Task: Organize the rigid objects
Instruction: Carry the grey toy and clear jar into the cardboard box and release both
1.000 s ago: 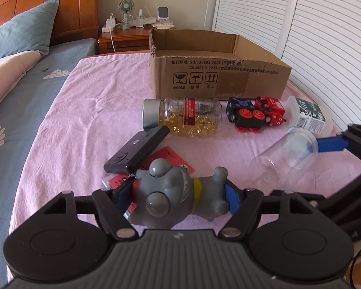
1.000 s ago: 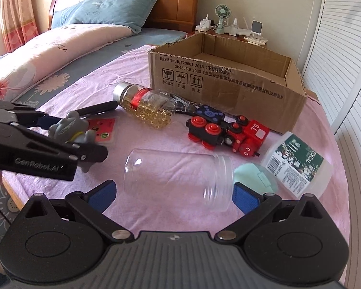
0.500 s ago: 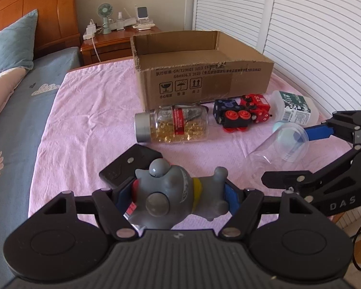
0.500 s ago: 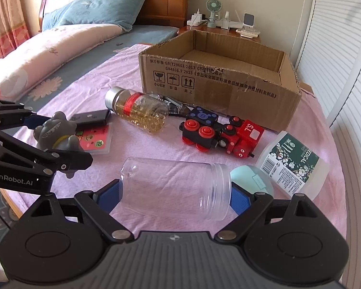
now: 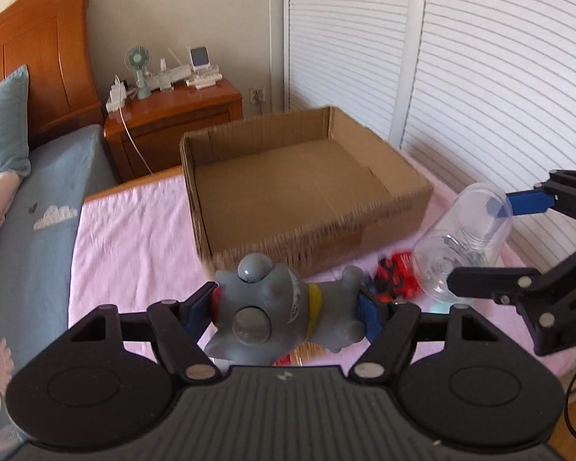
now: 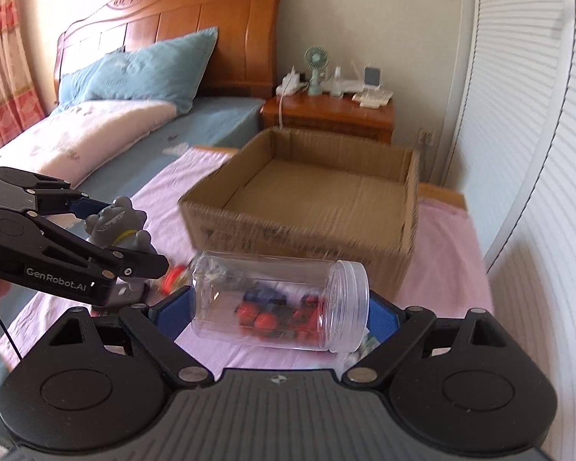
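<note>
Now both claws up off pink bed, nearer cardboard box [image 5: 307, 188] at frame middle. Left claw [image 5: 288, 307] clamped on gray toy [image 5: 272, 307]; right claw [image 6: 280, 307] clamped on clear jar [image 6: 280, 299]. Drop-in looks next. Only right view shows jar's open mouth.

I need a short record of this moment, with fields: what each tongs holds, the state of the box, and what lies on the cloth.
left tongs: shut on the grey toy figure, lifted
right tongs: shut on the clear plastic jar, held sideways, no lid
cardboard box: open, nothing visible inside
pink cloth: red toy train lies in front of the box
</note>
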A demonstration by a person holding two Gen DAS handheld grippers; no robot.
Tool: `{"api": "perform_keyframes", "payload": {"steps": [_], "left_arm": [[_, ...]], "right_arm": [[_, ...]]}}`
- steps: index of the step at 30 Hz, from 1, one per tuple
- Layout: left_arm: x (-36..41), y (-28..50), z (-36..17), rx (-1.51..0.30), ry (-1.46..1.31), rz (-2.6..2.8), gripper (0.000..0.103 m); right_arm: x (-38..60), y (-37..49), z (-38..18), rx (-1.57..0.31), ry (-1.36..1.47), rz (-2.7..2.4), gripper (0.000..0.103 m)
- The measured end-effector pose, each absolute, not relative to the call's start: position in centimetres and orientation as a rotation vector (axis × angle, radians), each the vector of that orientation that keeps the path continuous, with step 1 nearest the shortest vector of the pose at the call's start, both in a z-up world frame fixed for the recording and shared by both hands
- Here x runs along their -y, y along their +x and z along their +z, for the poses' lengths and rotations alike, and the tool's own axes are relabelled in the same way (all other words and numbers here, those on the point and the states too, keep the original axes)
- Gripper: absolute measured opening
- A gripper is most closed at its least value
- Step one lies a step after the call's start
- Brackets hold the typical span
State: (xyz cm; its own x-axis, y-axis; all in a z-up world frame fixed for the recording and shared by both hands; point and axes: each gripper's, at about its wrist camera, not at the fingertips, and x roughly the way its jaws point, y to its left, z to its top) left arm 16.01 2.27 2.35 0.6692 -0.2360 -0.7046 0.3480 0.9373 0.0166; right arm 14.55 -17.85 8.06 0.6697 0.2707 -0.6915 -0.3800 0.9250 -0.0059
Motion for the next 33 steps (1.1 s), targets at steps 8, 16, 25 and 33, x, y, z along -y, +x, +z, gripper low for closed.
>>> {"api": "perform_keyframes", "payload": {"steps": [8,16,25,33], "left_arm": [[-0.3,24.7,3.2,-0.816,0.163,-0.311,0.073],[0.8,32.6,1.1,-0.899,0.126,-0.236,0.074],[0.3,33.9,1.4,-0.839,0.116,-0.186,0.091],[-1.5,29.9,3.1,-0.824,0.131,-0.209,0.096]], "right_arm": [[19.0,19.0,8.7,-0.739,-0.127,0.338,0.094],[19.5,22.5,7.9,-0.776,-0.130,0.334,0.094],[19.6,23.4,8.0,-0.773,-0.124,0.325,0.094],[19.2,25.0,7.8,-0.808,-0.125,0.298,0.094]]}}
